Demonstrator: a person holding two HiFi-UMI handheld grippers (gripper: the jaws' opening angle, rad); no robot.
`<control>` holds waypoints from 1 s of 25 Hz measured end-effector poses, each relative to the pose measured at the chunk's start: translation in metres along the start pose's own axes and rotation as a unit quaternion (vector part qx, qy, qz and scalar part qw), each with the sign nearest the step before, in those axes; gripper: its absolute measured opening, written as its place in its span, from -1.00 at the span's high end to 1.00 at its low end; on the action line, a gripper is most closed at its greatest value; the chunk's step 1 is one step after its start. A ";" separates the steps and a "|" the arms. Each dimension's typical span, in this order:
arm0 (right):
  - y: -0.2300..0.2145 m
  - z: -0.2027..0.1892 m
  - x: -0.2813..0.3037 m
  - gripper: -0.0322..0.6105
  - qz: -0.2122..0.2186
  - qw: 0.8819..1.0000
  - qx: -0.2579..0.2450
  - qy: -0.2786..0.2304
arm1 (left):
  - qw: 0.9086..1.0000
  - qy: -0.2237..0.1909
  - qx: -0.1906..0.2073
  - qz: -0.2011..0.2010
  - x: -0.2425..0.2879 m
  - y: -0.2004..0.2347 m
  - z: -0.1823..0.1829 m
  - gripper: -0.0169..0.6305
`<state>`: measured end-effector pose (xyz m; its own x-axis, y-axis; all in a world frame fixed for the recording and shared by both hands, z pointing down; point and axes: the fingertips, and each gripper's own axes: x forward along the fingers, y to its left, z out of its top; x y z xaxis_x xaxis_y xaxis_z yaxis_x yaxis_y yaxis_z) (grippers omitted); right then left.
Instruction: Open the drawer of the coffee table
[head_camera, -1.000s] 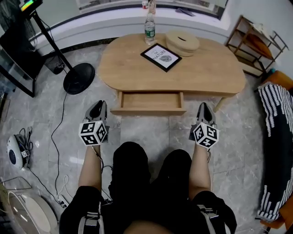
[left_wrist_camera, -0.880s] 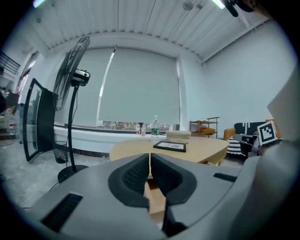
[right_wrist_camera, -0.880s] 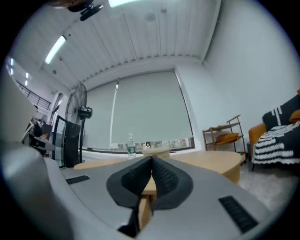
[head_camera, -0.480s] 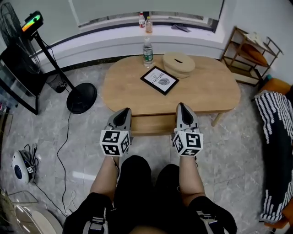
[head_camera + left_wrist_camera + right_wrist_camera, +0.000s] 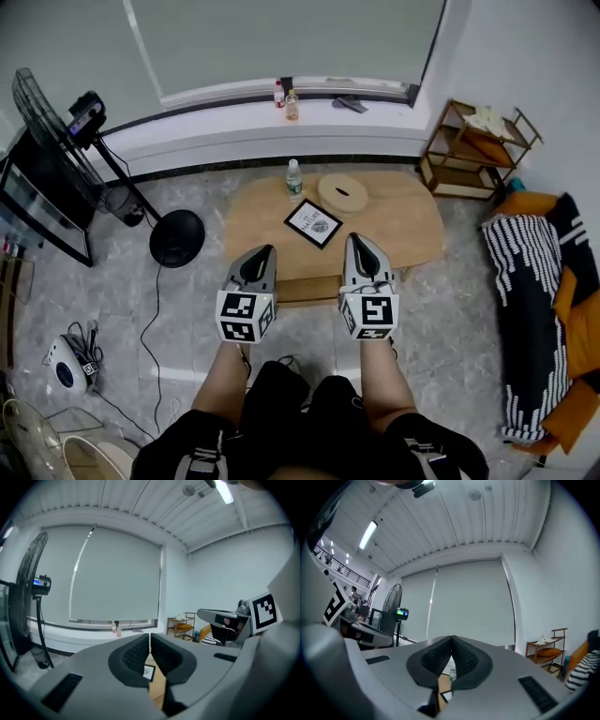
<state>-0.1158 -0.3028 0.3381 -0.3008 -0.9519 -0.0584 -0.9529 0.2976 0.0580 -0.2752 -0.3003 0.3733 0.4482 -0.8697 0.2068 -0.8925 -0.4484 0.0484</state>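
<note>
The oval wooden coffee table [image 5: 412, 225] stands on the grey floor ahead of me. Its drawer [image 5: 306, 289] shows pulled out below the near edge, between my two grippers. My left gripper [image 5: 259, 253] and right gripper [image 5: 359, 242] are held side by side, high above the floor and apart from the table. Both are shut with nothing in them. The left gripper [image 5: 150, 641] has its pads together in the left gripper view, with a strip of table below. In the right gripper view the right gripper [image 5: 451, 645] is likewise shut, facing the window blind.
On the table are a water bottle [image 5: 293, 178], a round wooden box [image 5: 343, 193] and a framed picture [image 5: 313, 223]. A fan's round base [image 5: 176, 237] stands at the left, a wooden shelf rack [image 5: 469, 150] at the right, a striped blanket [image 5: 525, 272] beyond it. Cables and a device [image 5: 67, 361] lie at lower left.
Both grippers have risen and drawn closer together. The head view has climbed too, so the table and its open drawer look smaller and farther below.
</note>
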 end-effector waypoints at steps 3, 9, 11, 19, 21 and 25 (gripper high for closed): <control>0.002 0.101 -0.016 0.86 0.005 1.000 0.011 -0.010 | 1.000 -0.004 0.002 0.003 -0.042 -0.012 0.087 0.86; 0.004 0.230 -0.068 0.86 0.007 0.999 0.015 -0.033 | 0.999 -0.016 0.031 0.031 -0.123 -0.041 0.190 0.86; 0.002 0.247 -0.088 0.86 0.008 0.999 0.016 -0.046 | 0.998 -0.026 0.039 0.037 -0.141 -0.056 0.204 0.86; -0.004 0.272 -0.141 0.86 0.006 0.998 0.021 -0.063 | 0.997 -0.033 0.057 0.045 -0.182 -0.095 0.221 0.86; -0.006 0.273 -0.150 0.86 0.008 0.998 0.019 -0.062 | 0.997 -0.036 0.056 0.044 -0.188 -0.105 0.222 0.86; -0.008 0.275 -0.161 0.86 0.010 0.998 0.021 -0.060 | 0.997 -0.038 0.055 0.040 -0.192 -0.118 0.225 0.86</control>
<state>-0.0698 -0.1321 0.0725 -0.3191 -0.9310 -0.1774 -0.9469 0.3212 0.0177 -0.2440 -0.1270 0.1078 0.3828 -0.9145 0.1307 -0.9162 -0.3939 -0.0731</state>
